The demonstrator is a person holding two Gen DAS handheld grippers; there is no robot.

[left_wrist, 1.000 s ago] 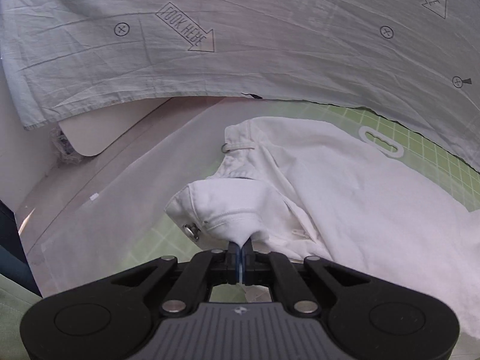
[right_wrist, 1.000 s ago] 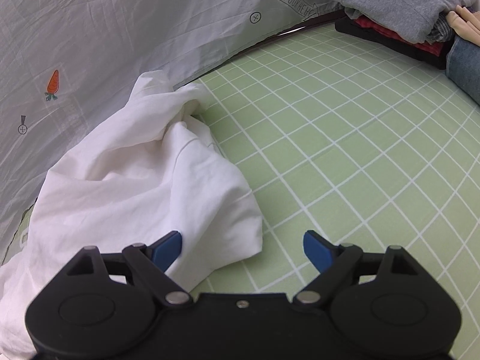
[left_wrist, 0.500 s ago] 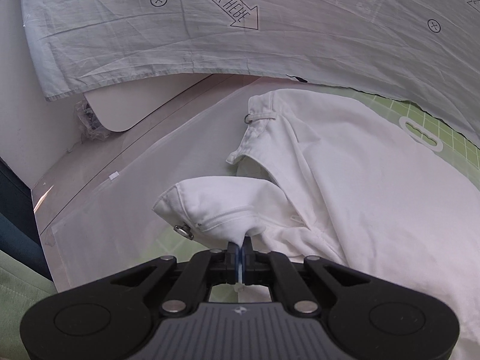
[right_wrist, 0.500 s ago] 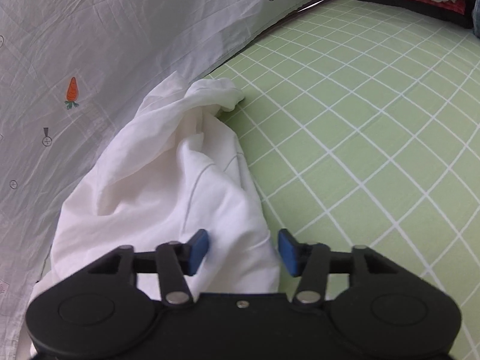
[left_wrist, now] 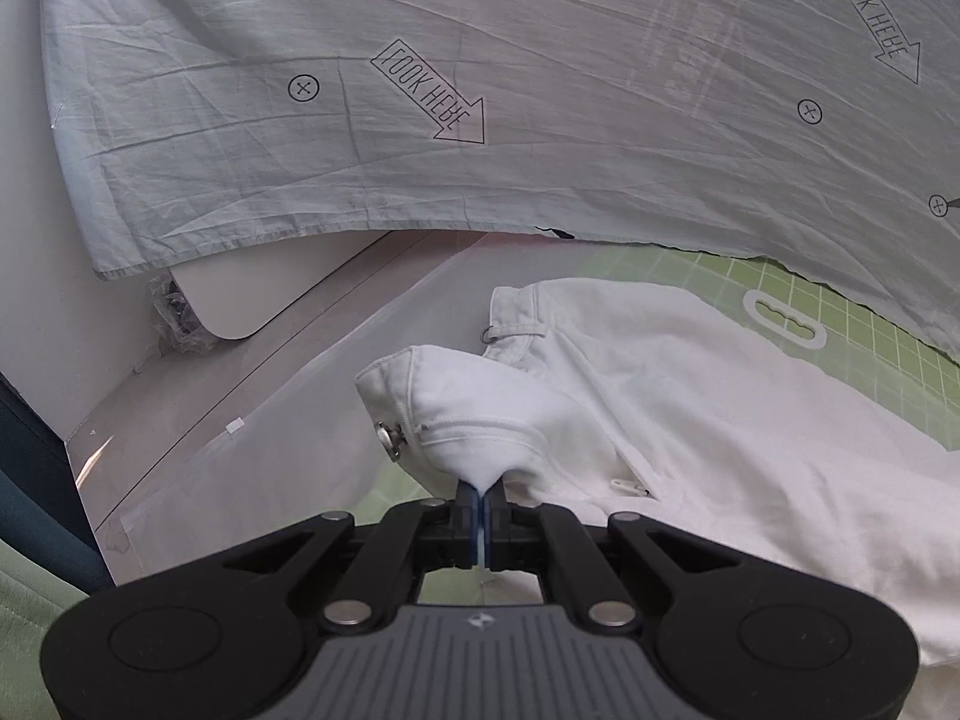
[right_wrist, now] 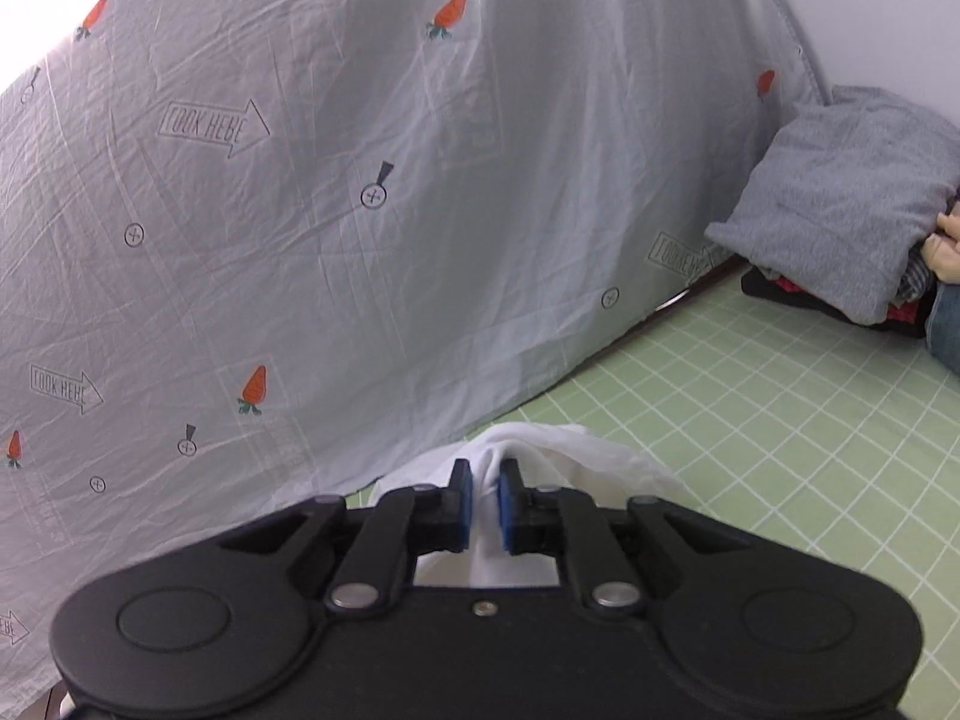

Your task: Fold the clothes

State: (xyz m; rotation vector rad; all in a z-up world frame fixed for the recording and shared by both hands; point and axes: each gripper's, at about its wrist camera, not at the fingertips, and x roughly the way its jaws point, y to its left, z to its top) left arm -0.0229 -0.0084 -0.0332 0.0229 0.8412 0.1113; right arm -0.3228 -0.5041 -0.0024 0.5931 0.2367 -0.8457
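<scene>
Left claw (left_wrist: pixel 481 501) pinches the white trousers (left_wrist: pixel 690 420) at the waistband; right claw (right_wrist: pixel 485 501) grips their white cloth (right_wrist: pixel 540 456).

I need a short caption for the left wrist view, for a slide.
Left gripper shut on the waistband corner of the white trousers, lifted above the green grid mat.

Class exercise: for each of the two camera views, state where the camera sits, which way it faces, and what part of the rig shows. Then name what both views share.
Left wrist: sits on the left gripper, looking along its fingers at the white trousers it pinches.
Right wrist: sits on the right gripper, facing the printed sheet, its fingers closed on white cloth.
Shared: the trousers, the sheet, the green checked mat.
</scene>
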